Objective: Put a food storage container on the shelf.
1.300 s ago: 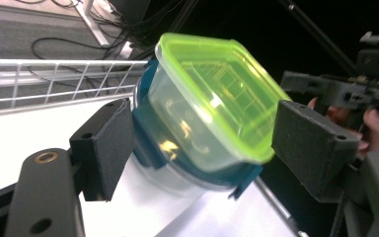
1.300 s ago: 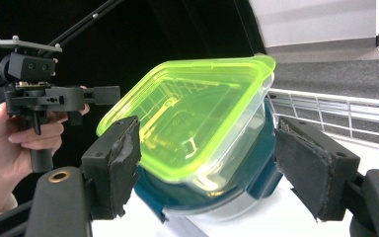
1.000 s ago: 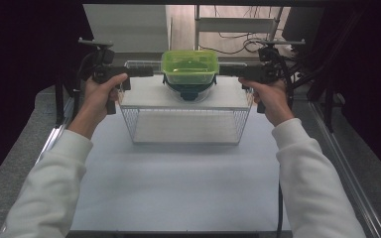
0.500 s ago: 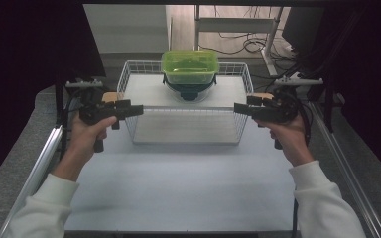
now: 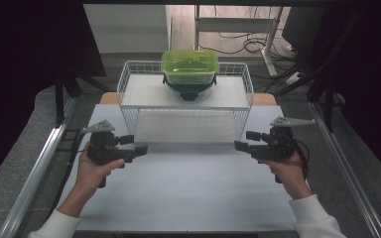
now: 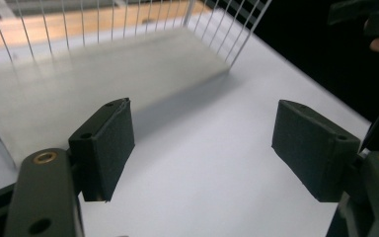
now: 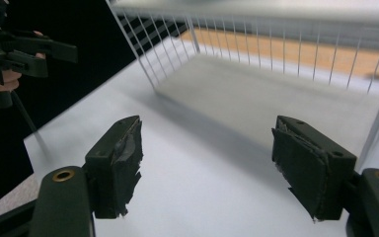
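Lab/test rig: white table (image 5: pixel 188 188) w/ metal side rails (image 5: pixel 34 168), black curtains (image 5: pixel 25 44), loose cables on floor (image 5: pixel 243 42) behind.

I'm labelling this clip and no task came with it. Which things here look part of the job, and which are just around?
Likely part of the job:
- white wire rack on the table
- green translucent plastic container on top of the rack
- dark bowl-like piece beneath the container
- left tongs and right tongs, both open and empty

Just around:
- cables on the floor
- white metal stand behind the table
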Available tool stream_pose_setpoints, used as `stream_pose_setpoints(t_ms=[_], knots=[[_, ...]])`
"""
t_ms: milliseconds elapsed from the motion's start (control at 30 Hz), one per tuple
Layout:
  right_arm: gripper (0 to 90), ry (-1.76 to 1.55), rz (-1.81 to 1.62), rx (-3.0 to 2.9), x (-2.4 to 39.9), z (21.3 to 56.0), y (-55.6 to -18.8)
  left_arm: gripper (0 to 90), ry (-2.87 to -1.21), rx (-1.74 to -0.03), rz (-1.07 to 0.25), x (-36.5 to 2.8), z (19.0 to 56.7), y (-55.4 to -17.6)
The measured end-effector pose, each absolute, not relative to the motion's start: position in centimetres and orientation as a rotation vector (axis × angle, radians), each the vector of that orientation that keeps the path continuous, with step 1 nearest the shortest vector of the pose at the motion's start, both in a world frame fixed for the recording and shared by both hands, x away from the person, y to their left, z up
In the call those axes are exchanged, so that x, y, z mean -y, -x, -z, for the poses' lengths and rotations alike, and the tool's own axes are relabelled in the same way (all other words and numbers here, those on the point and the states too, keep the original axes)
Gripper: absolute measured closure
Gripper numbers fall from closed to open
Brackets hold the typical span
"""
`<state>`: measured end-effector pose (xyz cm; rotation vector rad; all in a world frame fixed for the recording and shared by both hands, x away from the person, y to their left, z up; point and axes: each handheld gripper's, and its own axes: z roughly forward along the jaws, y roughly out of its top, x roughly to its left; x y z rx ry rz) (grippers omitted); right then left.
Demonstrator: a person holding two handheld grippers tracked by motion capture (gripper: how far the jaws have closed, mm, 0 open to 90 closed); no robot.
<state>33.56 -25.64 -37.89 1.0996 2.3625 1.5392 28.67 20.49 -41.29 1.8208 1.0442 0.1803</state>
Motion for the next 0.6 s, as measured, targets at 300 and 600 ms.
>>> stream_pose_setpoints(t_ms=[300,600], knots=[[27.4,-1.180,-1.416,-2.432,26.6,42.9,-31.9,23.3,-1.882,-1.080,-0.157,-20.0,45.3,-27.0],[25.5,-1.169,-1.270,-2.459,26.5,45.4,-31.2,22.8,-1.935,-1.109,-0.145,-19.5,47.7,-25.6]])
